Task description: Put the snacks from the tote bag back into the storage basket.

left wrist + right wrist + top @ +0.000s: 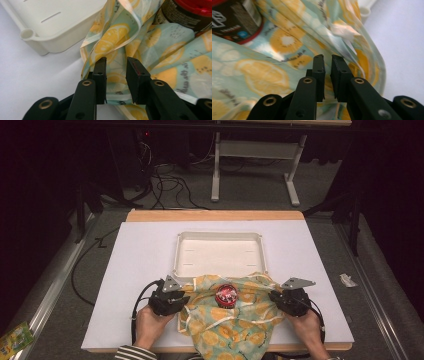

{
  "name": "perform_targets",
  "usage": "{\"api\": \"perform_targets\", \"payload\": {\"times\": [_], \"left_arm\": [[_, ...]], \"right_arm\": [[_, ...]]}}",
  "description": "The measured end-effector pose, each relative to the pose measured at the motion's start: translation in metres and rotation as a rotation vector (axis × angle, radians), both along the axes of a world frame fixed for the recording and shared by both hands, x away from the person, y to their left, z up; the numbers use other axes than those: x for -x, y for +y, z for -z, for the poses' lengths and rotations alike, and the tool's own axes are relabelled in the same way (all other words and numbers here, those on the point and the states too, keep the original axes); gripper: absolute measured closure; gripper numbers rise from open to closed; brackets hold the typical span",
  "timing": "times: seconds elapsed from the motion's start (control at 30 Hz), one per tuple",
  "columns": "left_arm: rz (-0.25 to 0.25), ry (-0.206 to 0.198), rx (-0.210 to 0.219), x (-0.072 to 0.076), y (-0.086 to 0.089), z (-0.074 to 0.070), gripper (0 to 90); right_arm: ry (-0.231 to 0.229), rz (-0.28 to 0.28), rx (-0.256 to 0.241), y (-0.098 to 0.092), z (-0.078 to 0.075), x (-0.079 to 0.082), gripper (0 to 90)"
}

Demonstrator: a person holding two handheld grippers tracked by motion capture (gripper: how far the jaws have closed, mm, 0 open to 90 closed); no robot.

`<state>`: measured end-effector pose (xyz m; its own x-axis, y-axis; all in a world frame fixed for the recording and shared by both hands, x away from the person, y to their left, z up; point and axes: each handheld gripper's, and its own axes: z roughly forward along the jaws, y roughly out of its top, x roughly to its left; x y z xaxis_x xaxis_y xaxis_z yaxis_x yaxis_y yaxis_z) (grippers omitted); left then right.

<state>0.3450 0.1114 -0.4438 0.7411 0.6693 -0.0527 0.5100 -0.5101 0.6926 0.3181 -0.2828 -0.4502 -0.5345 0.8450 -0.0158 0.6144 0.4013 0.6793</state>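
A cloth [235, 320] printed with yellow lemons on pale green lies crumpled at the table's near edge, partly over the tray's front rim. A dark jar with a red lid [226, 295] stands on its middle. My left gripper [186, 299] is at the cloth's left edge. In the left gripper view my left gripper [116, 61] is open, its jaws either side of a fold of the cloth [162, 50], with the jar [185, 15] beyond. My right gripper [272, 297] is at the right edge. In the right gripper view my right gripper [327, 58] is shut on the cloth [262, 75], near the jar [234, 22].
A shallow white tray [220, 236] sits behind the cloth on the white table mat [140, 270]. Its corner [27, 33] is close to my left gripper. Cables and a desk frame [255, 150] stand on the floor beyond the table.
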Motion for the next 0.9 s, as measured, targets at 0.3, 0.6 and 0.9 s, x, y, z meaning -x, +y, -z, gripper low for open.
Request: {"api": "perform_targets", "payload": {"times": [0.3,0.6,0.9], "left_arm": [[0.027,-0.064,0.072,0.015,-0.004,-0.022,64.4],[-0.014,-0.103,0.076,0.005,-0.014,-0.031,55.4],[-0.015,-0.055,0.099,-0.009,-0.028,-0.019,58.7]], "right_arm": [[-0.057,-0.047,-0.009,0.011,-0.020,0.011,79.3],[-0.132,0.014,-0.007,0.010,-0.035,0.003,67.1],[-0.100,0.072,-0.003,0.008,-0.029,-0.021,65.3]]}}
